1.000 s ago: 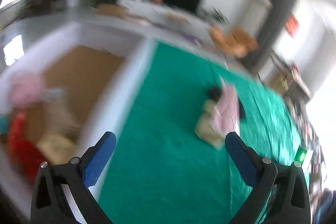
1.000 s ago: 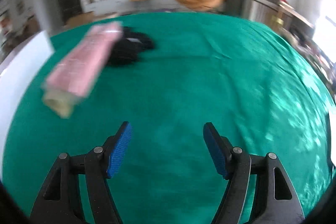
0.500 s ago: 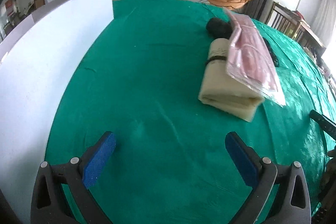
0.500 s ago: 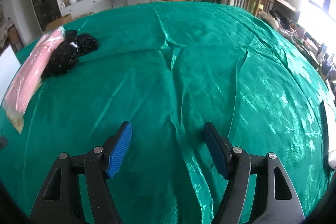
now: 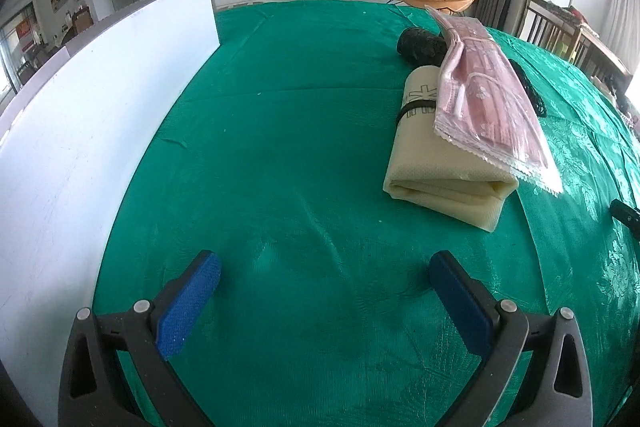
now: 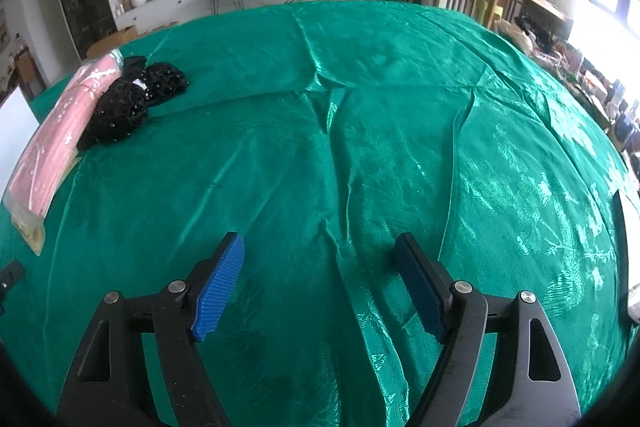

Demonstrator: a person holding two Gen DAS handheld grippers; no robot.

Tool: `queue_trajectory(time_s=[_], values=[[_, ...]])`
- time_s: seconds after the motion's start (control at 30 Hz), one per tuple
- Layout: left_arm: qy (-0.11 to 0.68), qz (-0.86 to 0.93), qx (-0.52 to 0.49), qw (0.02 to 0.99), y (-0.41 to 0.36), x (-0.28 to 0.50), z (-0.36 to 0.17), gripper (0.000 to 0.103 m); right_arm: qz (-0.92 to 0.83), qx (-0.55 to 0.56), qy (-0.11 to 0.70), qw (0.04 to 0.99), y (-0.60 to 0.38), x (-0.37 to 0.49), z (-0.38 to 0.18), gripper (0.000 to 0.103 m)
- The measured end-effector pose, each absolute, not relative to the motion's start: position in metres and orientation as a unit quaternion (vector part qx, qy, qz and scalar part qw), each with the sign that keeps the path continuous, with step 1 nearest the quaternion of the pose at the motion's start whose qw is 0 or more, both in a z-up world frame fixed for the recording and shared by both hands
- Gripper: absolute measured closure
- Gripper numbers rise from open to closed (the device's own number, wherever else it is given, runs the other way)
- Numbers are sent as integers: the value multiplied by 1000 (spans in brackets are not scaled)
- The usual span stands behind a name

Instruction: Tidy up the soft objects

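so your left gripper [image 5: 324, 291], jaws wide with nothing between, is nearer the cream folded cloth [image 5: 444, 163] under the pink packet [image 5: 488, 99] at right of frame, long axis running away up-frame, while your right gripper [image 6: 320, 283] is opening empty.

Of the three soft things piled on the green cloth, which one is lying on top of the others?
The pink packet. It rests slanted across the folded cream cloth, with its far end over the black bundle. The other two lie on the table cloth.
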State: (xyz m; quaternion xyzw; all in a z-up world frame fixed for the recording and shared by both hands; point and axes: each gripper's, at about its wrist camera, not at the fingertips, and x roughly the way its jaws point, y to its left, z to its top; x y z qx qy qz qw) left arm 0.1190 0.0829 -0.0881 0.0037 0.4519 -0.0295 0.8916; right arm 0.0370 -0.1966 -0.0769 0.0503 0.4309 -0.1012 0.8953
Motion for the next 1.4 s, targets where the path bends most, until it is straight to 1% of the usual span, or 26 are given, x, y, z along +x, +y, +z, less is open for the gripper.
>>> queue_trajectory(time_s=[1.23,1.33,1.4], values=[[455,-31,5,890,83,120,-88,0,-101,51,431,895,-196,37,-77,22],[498,-56,10,866,86,127,-81,1,-101,50,431,895,-196,37,-77,22],[482,-72,-11,873,91,125,-61,1,-101,50,431,895,-196,37,-77,22]])
